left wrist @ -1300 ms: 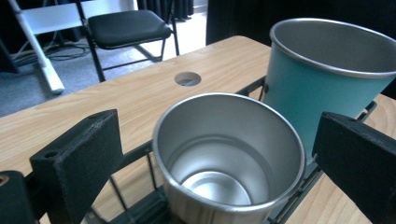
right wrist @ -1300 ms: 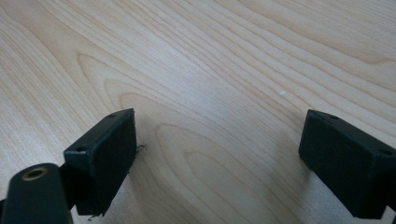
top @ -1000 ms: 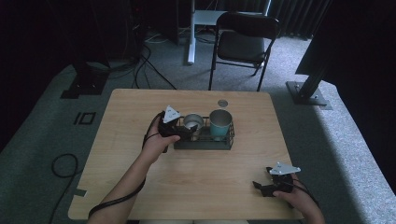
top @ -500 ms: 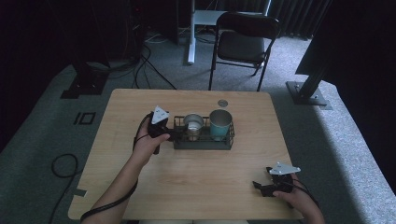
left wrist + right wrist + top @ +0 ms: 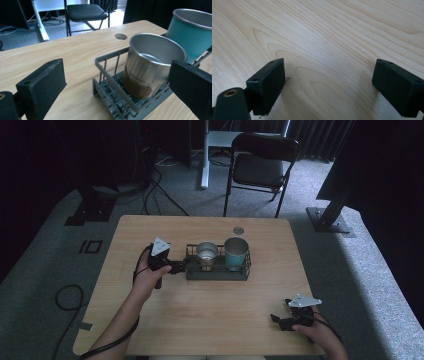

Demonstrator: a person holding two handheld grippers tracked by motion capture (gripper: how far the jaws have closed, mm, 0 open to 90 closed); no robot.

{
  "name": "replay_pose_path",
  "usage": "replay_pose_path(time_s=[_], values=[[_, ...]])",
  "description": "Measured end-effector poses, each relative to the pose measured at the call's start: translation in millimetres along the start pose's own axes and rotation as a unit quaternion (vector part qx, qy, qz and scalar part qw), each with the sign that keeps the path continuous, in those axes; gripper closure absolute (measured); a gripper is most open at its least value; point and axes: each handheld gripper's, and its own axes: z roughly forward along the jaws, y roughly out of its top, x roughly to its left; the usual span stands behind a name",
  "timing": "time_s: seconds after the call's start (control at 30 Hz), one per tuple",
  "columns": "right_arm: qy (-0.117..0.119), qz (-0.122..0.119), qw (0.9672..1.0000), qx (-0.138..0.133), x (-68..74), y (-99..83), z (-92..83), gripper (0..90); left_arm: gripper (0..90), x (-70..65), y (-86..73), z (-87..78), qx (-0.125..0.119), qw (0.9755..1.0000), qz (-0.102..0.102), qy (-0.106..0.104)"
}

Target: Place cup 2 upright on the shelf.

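Jaws spread wide over bare wood, the right gripper (image 5: 285,321) rests at the table's (image 5: 210,320) near edge, while farther off the left gripper (image 5: 176,267), equally wide and holding nothing, sits just beside the wire rack (image 5: 217,272) bearing a steel cup (image 5: 206,255) and a teal cup (image 5: 236,252).

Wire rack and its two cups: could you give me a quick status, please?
Left gripper open at wire rack end, holding nothing. Right gripper open, on table. Steel cup, teal cup upright in rack. Nothing blocking.

A steel cup (image 5: 152,65) is standing upright in the left end of a grey wire rack (image 5: 112,100), beside a teal cup (image 5: 190,32).
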Motion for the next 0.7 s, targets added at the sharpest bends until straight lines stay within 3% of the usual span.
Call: replay_pose_path(time_s=[0.7], values=[[0.0,0.0,1.0,0.0,0.1,0.0,0.0,11.0,2.4,23.1,-27.4,-26.8,0.015,0.9993,-0.014,0.032]])
